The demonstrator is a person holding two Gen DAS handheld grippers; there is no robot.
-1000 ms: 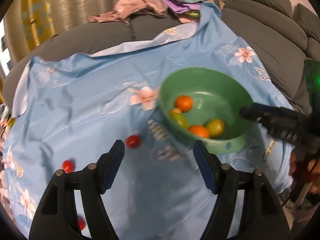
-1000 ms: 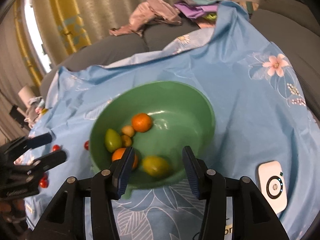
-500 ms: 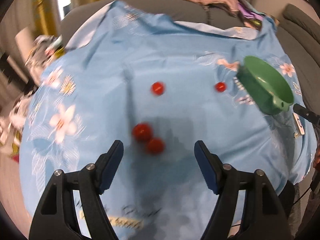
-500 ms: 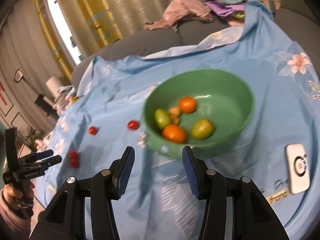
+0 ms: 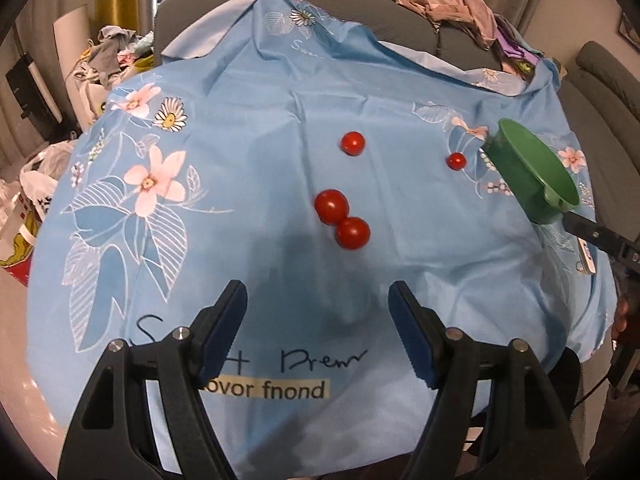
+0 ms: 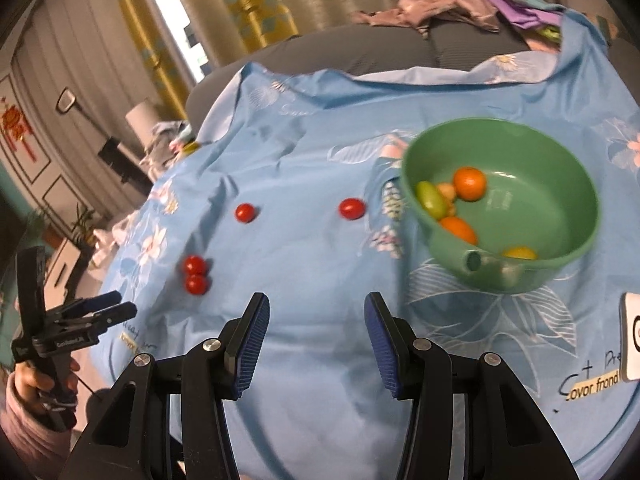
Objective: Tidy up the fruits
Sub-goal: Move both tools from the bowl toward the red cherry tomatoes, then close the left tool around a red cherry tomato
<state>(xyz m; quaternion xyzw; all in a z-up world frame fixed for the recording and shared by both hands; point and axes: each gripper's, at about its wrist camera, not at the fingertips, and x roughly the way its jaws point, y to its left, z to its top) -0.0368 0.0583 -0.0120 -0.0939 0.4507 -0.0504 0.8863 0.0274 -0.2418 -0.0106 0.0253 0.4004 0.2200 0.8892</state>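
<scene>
Several red cherry tomatoes lie on the blue floral cloth (image 5: pixel 248 184). Two touching tomatoes (image 5: pixel 342 220) sit just ahead of my open, empty left gripper (image 5: pixel 318 312); two more lie farther off (image 5: pixel 353 143) and near the bowl (image 5: pixel 456 161). A green bowl (image 6: pixel 560 184) holds two oranges (image 6: pixel 470 183), a green fruit (image 6: pixel 431 199) and a yellow one (image 6: pixel 519 253); it shows edge-on in the left wrist view (image 5: pixel 520 172). My right gripper (image 6: pixel 316 320) is open and empty, left of and in front of the bowl. The tomato pair (image 6: pixel 196 276) lies to its left.
A white device (image 6: pixel 631 340) lies on the cloth right of my right gripper. Crumpled clothes (image 5: pixel 452 4) lie on the grey sofa behind. Bags and clutter (image 5: pixel 36 184) sit beyond the cloth's left edge. The left gripper also shows in the right wrist view (image 6: pixel 116 307).
My left gripper swung left, away from the bowl, and now faces the tomatoes. My right gripper pulled back and left from over the bowl. Both stayed open.
</scene>
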